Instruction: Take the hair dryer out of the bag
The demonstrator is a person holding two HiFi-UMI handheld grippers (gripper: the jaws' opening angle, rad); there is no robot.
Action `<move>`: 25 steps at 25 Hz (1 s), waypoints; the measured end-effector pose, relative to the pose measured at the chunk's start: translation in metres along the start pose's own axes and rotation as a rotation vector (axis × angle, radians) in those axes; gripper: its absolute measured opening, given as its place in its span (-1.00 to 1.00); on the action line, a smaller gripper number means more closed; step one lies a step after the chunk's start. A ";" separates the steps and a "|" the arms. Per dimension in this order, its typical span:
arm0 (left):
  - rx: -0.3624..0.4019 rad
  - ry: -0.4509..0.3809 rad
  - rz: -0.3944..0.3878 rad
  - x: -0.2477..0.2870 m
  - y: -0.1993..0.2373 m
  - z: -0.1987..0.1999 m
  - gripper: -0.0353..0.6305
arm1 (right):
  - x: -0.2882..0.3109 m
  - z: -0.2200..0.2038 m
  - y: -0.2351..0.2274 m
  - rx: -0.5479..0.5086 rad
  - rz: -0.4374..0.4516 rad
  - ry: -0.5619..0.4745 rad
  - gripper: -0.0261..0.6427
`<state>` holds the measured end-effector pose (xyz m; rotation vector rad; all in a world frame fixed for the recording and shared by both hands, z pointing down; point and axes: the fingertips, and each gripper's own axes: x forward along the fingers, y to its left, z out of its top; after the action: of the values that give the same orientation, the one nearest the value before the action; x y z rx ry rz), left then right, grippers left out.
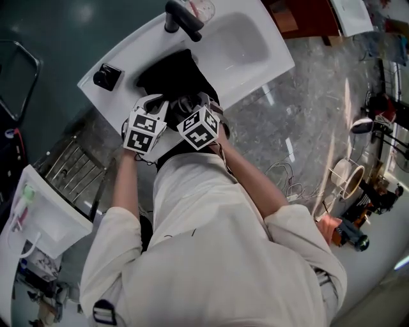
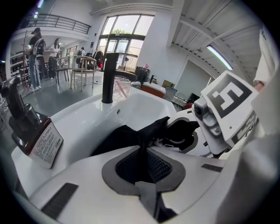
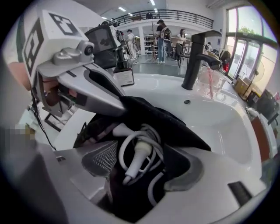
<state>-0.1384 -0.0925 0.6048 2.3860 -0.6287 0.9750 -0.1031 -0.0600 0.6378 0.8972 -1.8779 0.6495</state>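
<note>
A black bag (image 1: 172, 73) lies on the white counter beside the sink. My left gripper (image 2: 142, 164) is shut on a fold of the bag's rim (image 2: 142, 131) and holds it up; in the head view the left gripper (image 1: 160, 105) is at the bag's left side. My right gripper (image 3: 146, 168) stands wide open right over the bag's mouth, nothing pressed between its pads. Inside the bag (image 3: 175, 127) I see the white hair dryer with its coiled cord (image 3: 139, 154), lying between the open jaws. The right gripper (image 1: 195, 105) sits close beside the left.
A black faucet (image 1: 182, 18) stands behind the white basin (image 1: 246, 38). A dark labelled bottle (image 2: 33, 131) is on the counter to the left, a clear cup (image 3: 210, 83) by the faucet. A metal rack (image 1: 70, 169) is on the floor at the left.
</note>
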 end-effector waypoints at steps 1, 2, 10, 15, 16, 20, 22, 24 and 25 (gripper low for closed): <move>-0.002 -0.002 -0.005 0.001 -0.001 -0.001 -0.77 | 0.005 -0.002 -0.002 -0.025 -0.011 0.022 0.04; -0.004 0.000 -0.013 0.002 -0.001 -0.003 -0.77 | 0.010 -0.005 -0.005 -0.045 -0.015 0.044 0.06; -0.062 -0.012 -0.046 0.008 0.004 -0.004 -0.77 | 0.028 -0.010 -0.019 -0.169 -0.021 0.145 -0.04; -0.032 -0.015 -0.031 0.012 0.001 -0.002 -0.77 | 0.017 -0.016 -0.025 -0.124 0.046 0.183 -0.22; -0.018 -0.011 -0.027 0.013 -0.001 0.000 -0.77 | 0.013 -0.016 -0.029 -0.110 0.055 0.187 -0.25; 0.019 -0.022 -0.006 0.018 -0.010 0.009 -0.77 | -0.011 -0.009 -0.049 -0.060 0.109 0.160 -0.47; 0.007 -0.036 -0.013 0.020 -0.018 0.016 -0.77 | -0.022 -0.012 -0.061 -0.101 0.148 0.180 -0.50; -0.003 -0.041 -0.013 0.024 -0.025 0.025 -0.77 | -0.031 -0.019 -0.071 -0.192 0.175 0.202 -0.53; -0.003 -0.043 -0.008 0.027 -0.028 0.029 -0.77 | -0.035 -0.023 -0.076 -0.239 0.184 0.208 -0.54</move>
<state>-0.0901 -0.0938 0.5988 2.4114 -0.6351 0.9205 -0.0198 -0.0777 0.6214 0.4880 -1.8160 0.5884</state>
